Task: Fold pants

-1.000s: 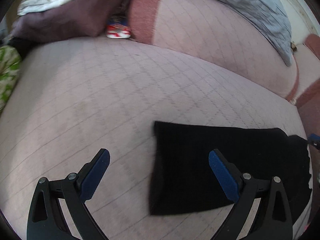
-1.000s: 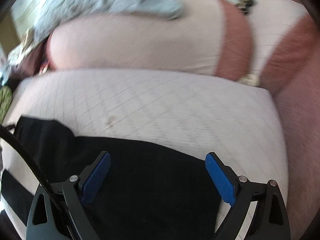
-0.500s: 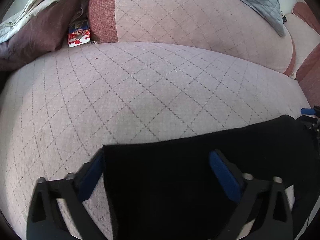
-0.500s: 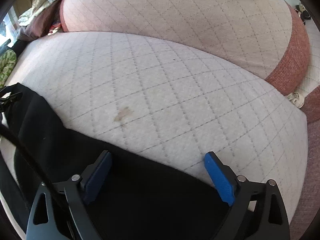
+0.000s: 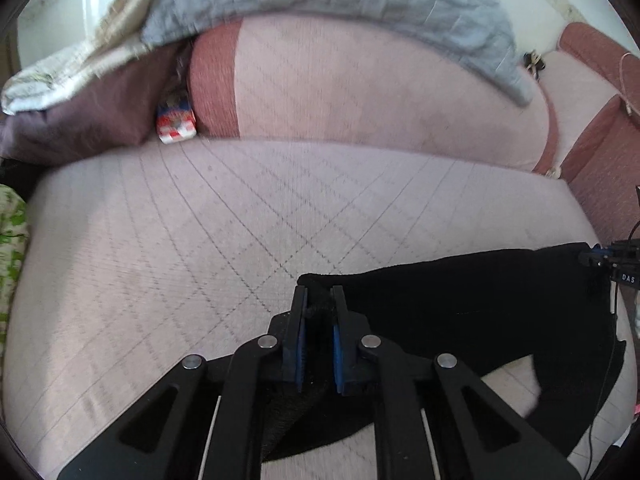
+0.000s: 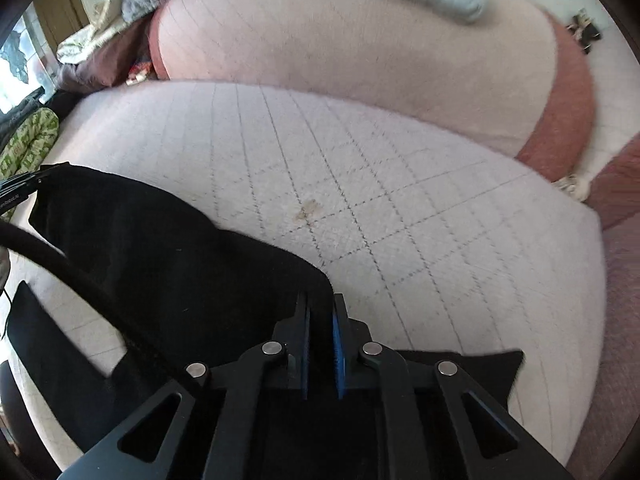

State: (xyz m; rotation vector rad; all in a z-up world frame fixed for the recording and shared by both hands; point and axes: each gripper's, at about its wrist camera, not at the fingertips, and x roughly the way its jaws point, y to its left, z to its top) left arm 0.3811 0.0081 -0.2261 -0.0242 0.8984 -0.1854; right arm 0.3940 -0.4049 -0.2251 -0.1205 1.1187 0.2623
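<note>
Left wrist view shows the pants [image 5: 460, 312], black and limp, lying across the lower right of the frame on the sofa seat [image 5: 200, 240]. The left tongs [image 5: 319, 300] are pressed together on a corner of the cloth at lower centre. In the right wrist view the pants [image 6: 160, 260] spread from the left edge to lower centre, where the right tongs [image 6: 320, 312] pinch another corner. The cloth looks light, soft and floppy; it should sag between grips, so hems and corners seem the best holds. Half a second ago both tongs stood spread wide over the cloth; now each is clamped on it. A grey blanket [image 5: 360, 4] drapes the backrest at the top, and a red-and-white packet [image 5: 176, 124] sits at upper left.
</note>
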